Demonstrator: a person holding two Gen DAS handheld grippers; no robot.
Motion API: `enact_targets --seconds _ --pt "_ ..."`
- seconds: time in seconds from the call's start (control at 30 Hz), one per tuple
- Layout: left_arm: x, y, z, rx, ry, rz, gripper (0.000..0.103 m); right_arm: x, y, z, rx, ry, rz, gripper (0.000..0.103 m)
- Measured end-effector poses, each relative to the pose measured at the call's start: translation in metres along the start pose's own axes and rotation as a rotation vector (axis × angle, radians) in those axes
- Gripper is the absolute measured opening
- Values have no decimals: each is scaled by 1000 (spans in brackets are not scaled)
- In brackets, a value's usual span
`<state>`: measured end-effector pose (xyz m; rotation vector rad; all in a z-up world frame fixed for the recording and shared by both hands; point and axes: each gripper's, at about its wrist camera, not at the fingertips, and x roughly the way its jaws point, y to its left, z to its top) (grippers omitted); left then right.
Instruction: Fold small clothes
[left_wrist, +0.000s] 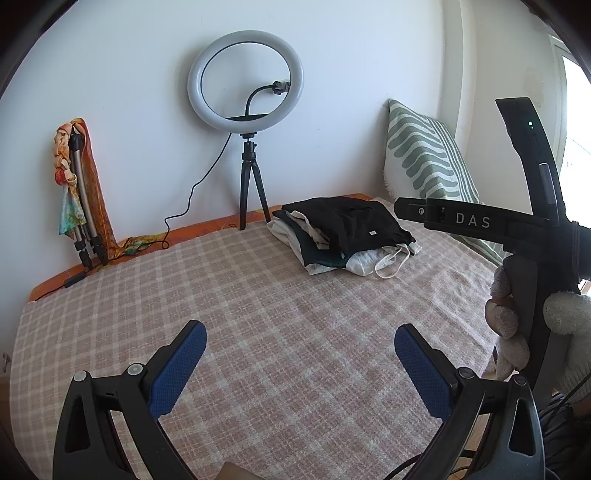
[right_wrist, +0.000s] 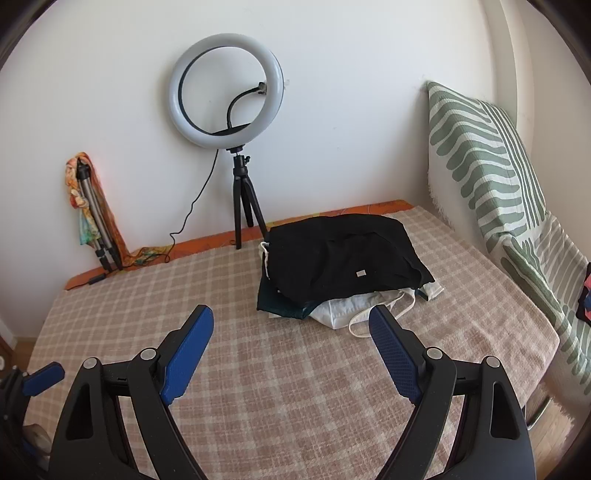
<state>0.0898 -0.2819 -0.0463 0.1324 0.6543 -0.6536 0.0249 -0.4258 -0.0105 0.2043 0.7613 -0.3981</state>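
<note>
Both the left gripper (left_wrist: 300, 341) and the right gripper (right_wrist: 291, 328) are held spread wide and empty; the pile of clothes (right_wrist: 343, 264) is seen mid-frame, above the right gripper.

Left gripper (left_wrist: 300, 350) spread wide, right gripper (right_wrist: 291, 341) likewise

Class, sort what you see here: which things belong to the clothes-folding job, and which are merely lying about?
Job: clothes pile, left tongs, right tongs, checked blanket.
Lying about: ring light, folded tripod, striped cushion.
</note>
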Motion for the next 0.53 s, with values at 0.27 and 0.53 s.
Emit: enact_targets --seconds 0.27,0.53 --pt "1 5 -1 -19 5 12 103 1 0 0 -5 4 2 86" --pt "-1 3 -1 -6 -12 17 103 3 -1 1 -8 13 9 86"
